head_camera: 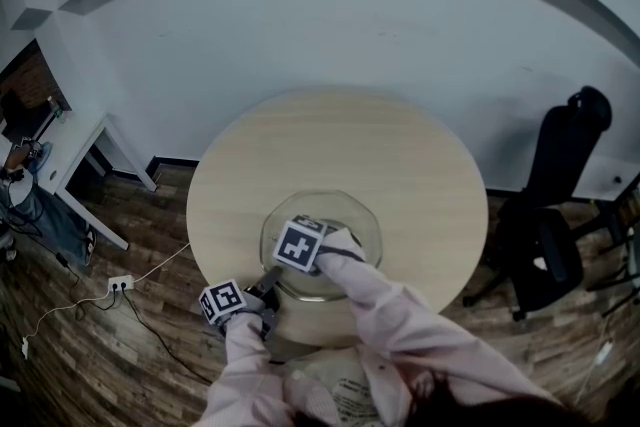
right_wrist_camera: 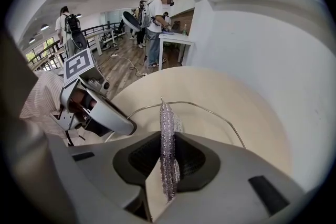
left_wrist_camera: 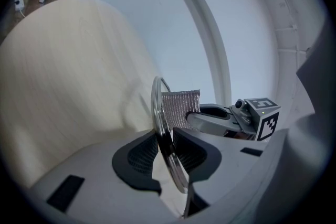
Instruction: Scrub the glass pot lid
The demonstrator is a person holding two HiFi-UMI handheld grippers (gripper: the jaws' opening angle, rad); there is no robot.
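The glass pot lid (head_camera: 345,220) lies on the round wooden table (head_camera: 340,145), near its front edge. My left gripper (left_wrist_camera: 167,152) is shut on the lid's metal rim (left_wrist_camera: 157,107), holding it at the near left side. My right gripper (right_wrist_camera: 168,157) is shut on a silvery mesh scrubbing cloth (right_wrist_camera: 168,139), which hangs between its pads over the lid's rim (right_wrist_camera: 210,110). In the left gripper view the cloth (left_wrist_camera: 181,106) rests against the lid's face, with the right gripper's body (left_wrist_camera: 220,119) behind it. In the head view the right gripper's marker cube (head_camera: 300,245) covers the lid's middle.
A black office chair (head_camera: 555,215) stands right of the table. A white desk (head_camera: 90,165) and a power strip (head_camera: 120,283) with cables are on the wooden floor at the left. Several people (right_wrist_camera: 155,23) stand far off in the right gripper view.
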